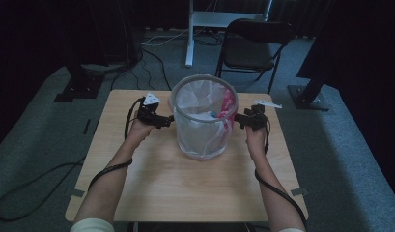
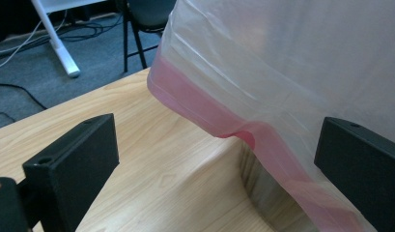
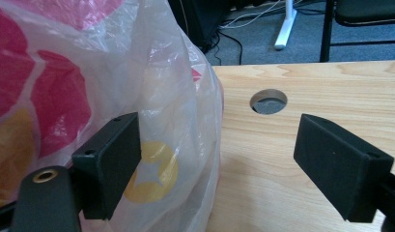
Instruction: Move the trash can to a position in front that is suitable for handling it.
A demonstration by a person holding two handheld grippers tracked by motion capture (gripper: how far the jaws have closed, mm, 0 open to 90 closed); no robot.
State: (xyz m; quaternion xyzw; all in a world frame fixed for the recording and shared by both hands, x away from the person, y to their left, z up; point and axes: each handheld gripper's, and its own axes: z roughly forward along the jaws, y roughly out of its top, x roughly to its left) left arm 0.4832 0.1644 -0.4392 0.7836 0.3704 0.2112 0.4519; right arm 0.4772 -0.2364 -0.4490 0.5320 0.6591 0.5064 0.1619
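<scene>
The bin (image 1: 203, 121) stands in the middle of the table (image 1: 151, 188), a little toward the far edge. It is a round bin with see-through mesh sides, and it stands straight up, with its open top facing up. A thin plastic bag (image 1: 204, 104) sits inside it as a liner, white with pink patches, and something small and blue lies down in the bag. The left gripper (image 1: 167, 121) is just beside the bin's left side, and the right gripper (image 1: 237, 121) is just beside the bin's right side, so the bin sits right between them. Both look about equally near. In the left gripper view, the jaws are spread wide and hold nothing; the bin wall (image 2: 291, 82) with its pink bottom band is close in front. In the right gripper view, the jaws are also spread wide, and the bag-lined wall (image 3: 89, 92) bulges in by one jaw. I think each gripper must go a bit inward and up to grab the rim.
</scene>
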